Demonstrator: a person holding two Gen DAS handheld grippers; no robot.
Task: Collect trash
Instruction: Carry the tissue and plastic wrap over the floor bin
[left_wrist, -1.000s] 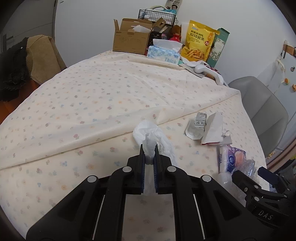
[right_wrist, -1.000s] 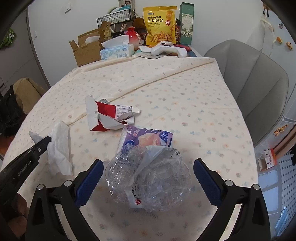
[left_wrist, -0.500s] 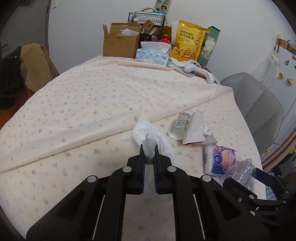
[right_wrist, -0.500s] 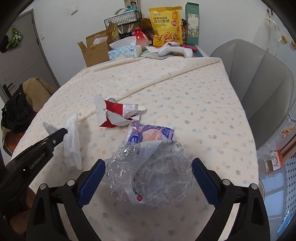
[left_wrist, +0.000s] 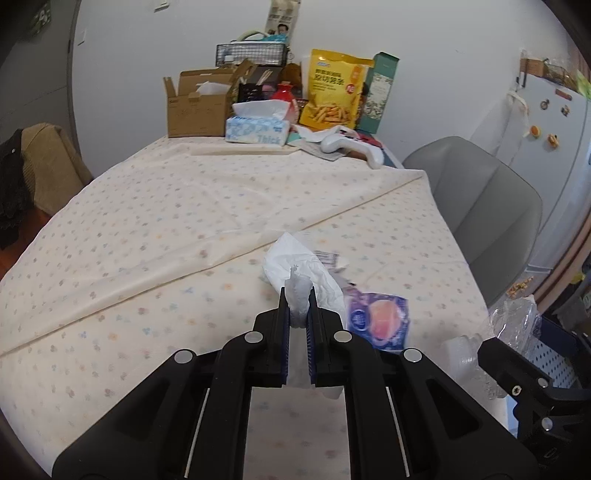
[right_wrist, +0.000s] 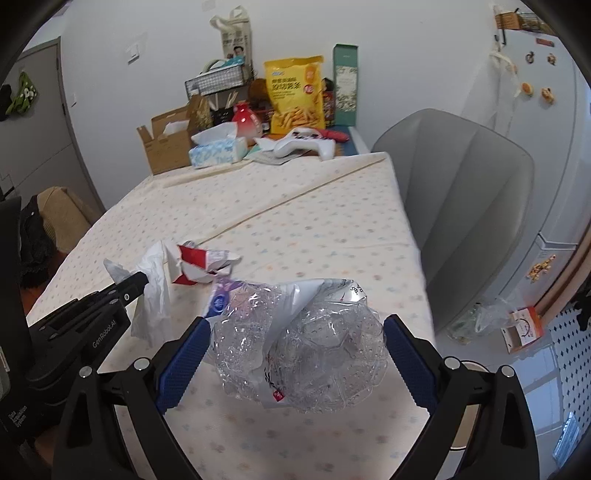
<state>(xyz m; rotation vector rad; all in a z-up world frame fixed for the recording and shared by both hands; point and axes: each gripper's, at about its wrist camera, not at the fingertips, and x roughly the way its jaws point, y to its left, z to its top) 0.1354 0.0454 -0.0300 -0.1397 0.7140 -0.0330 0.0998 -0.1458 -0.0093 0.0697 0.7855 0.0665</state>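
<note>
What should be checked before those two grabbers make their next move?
1. Left gripper pinches the tissue: ok.
2. Right gripper has both pads against the bottle: ok.
3. Tissue hangs free of the table: cannot tell.
4. Wrapper and packet collected: not ok, both lie on the table.
5. Bin located for the drop: cannot tell, none clearly in view.
</note>
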